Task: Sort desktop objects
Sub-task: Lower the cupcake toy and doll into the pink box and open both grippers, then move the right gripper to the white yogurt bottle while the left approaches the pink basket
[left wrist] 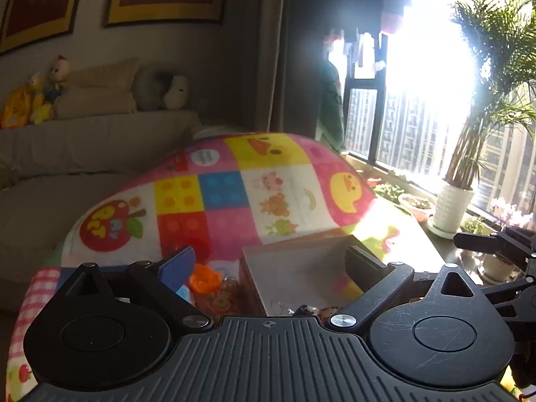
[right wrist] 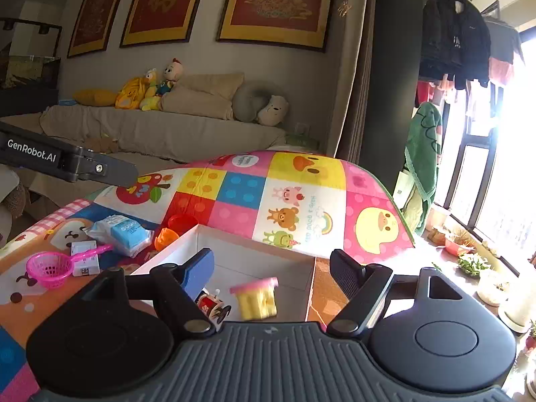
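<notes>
We read "GenRobot.AI" in white on the dark arm of the left gripper (right wrist: pixel 67 160), far left of the right claw. Ahead of that claw, the play mat (right wrist: pixel 301 201) carries small rainbow-side lettering, too blurred for us to read.

Grey sofa (right wrist: pixel 160 127) w/ cushions, framed red wall art (right wrist: pixel 278 3), sunlit window (left wrist: pixel 428 77), potted palm (left wrist: pixel 482 100)
</notes>
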`<state>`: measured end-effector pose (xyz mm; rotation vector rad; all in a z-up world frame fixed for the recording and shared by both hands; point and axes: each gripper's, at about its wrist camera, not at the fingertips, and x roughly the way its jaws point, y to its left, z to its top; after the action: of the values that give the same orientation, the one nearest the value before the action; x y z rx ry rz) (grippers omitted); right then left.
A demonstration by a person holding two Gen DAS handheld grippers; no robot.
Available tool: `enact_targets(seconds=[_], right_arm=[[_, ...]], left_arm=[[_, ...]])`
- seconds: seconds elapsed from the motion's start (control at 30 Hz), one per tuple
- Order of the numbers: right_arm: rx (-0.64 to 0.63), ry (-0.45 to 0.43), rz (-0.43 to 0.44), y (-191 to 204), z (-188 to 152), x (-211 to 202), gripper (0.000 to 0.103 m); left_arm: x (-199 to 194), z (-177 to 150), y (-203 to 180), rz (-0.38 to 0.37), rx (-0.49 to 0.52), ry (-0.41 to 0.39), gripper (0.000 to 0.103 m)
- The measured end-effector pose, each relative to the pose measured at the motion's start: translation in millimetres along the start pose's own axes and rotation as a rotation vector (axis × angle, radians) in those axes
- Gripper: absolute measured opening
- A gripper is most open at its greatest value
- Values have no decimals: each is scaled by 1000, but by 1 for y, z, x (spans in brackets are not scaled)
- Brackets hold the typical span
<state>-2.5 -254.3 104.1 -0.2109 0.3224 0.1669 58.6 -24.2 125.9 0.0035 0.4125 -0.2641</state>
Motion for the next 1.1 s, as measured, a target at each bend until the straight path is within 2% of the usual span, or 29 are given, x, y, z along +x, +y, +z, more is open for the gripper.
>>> enact_targets(seconds=[0.2,0.23,0.27,0.33,0.43,0.53,0.67,0.73,0.77,0.8,0.97,1.1], right_arm=[[-124,58,64,44,-23,-3,76],[-172,55,92,59,-24,-5,72],[-216,54,120,73,-25,-6,61],[-300,63,172,102,-27,-4,49],[-425,38,206,151,-31,8,49],[-527,51,191,194,-35,34,40],[-621,88,117,232,-43,78,37],[-625,132,76,237,-44,100,34],[-617,153,69,237,-43,105,28],[-600,167,67,236,-42,107,26],[-487,131,156,212,-29,69,25],[-351,206,271,174,-26,35,25]], left_arm=[[-11,-79,35,175,17,157,99],[-12,-86,39,205,20,171,99],[-18,-94,47,251,16,181,99],[-25,-103,60,303,-17,190,100],[-40,-106,82,336,-102,190,100],[-52,-110,92,352,-131,185,100],[-60,-114,98,355,-159,181,101],[-62,-117,100,356,-172,183,101],[-63,-118,101,356,-177,186,101],[-63,-119,102,356,-180,191,101],[-55,-124,102,341,-189,222,102],[-47,-123,90,287,-159,224,102]])
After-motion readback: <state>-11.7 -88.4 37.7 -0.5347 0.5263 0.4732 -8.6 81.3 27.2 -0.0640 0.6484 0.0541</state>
